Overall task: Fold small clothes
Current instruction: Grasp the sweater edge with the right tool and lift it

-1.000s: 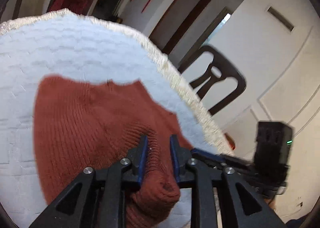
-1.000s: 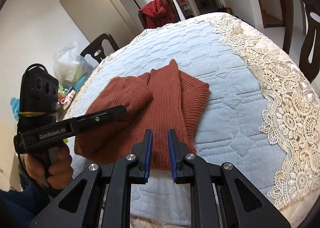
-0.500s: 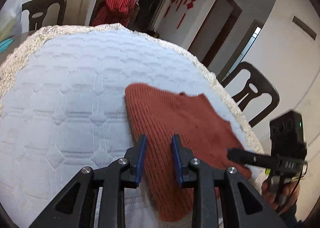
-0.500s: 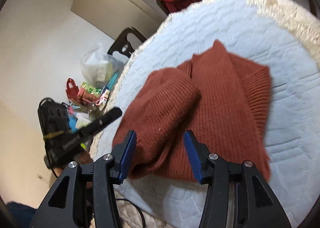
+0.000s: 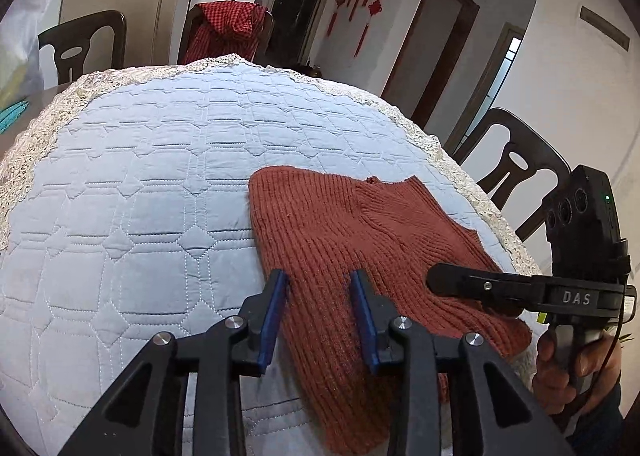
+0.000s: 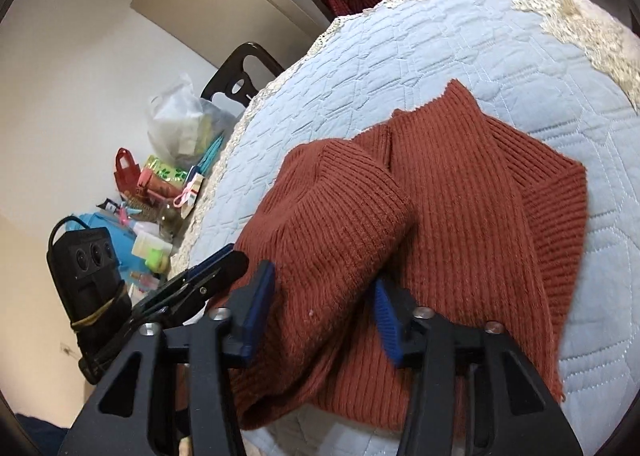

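From the left wrist we see our left hand-held gripper (image 5: 320,312) with its jaws partly apart and just widened, hovering over the near edge of the rust knit sweater (image 5: 360,240); the pads are not pressing it. The sweater lies folded on the quilted tabletop (image 5: 140,196), toward its right side.

From the right wrist, our right hand-held gripper (image 6: 324,312) has just narrowed its jaws. They straddle a rolled sleeve of the sweater (image 6: 460,216), but we cannot tell whether the pads pinch it.
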Demonstrator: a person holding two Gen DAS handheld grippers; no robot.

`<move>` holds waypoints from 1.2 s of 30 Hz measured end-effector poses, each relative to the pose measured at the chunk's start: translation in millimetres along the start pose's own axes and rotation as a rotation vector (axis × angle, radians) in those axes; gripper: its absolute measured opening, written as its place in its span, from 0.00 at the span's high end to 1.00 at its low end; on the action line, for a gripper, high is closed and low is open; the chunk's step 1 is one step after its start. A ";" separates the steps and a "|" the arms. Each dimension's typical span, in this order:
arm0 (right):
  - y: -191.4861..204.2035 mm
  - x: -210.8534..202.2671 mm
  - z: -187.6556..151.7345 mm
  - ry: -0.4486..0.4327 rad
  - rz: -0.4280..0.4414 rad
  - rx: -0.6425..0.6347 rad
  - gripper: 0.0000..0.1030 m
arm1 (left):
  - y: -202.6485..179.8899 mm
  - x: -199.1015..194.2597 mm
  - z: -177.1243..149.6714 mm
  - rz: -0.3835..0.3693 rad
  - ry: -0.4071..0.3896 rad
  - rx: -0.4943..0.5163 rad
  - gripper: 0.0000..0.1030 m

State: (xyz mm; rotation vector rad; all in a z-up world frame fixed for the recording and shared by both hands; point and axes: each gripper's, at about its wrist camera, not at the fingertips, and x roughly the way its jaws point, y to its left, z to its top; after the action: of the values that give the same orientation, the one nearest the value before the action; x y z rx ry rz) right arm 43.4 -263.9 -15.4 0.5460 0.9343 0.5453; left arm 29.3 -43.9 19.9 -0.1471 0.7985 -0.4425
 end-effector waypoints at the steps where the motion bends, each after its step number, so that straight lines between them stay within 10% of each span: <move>1: -0.1 1.4 0.2 0.001 0.001 0.003 0.73 | 0.2 0.5 -0.1 0.002 0.000 0.001 0.63; 14: 4.5 -44.3 17.2 -0.100 0.057 -0.053 0.87 | -4.8 -15.7 12.4 -0.003 -0.053 0.002 0.62; 24: -67.2 -52.4 8.5 -0.064 -0.086 0.012 0.87 | -28.5 6.6 1.9 -0.058 0.016 0.048 0.62; 36: -42.9 -76.9 11.3 -0.134 -0.183 -0.080 0.83 | -40.6 -1.5 19.4 -0.030 -0.028 0.100 0.62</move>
State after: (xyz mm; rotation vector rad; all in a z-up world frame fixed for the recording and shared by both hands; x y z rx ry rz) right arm 24.3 -347.5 7.7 0.4146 0.8219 0.3753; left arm 29.1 -80.5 46.2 -0.0728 0.7460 -0.5070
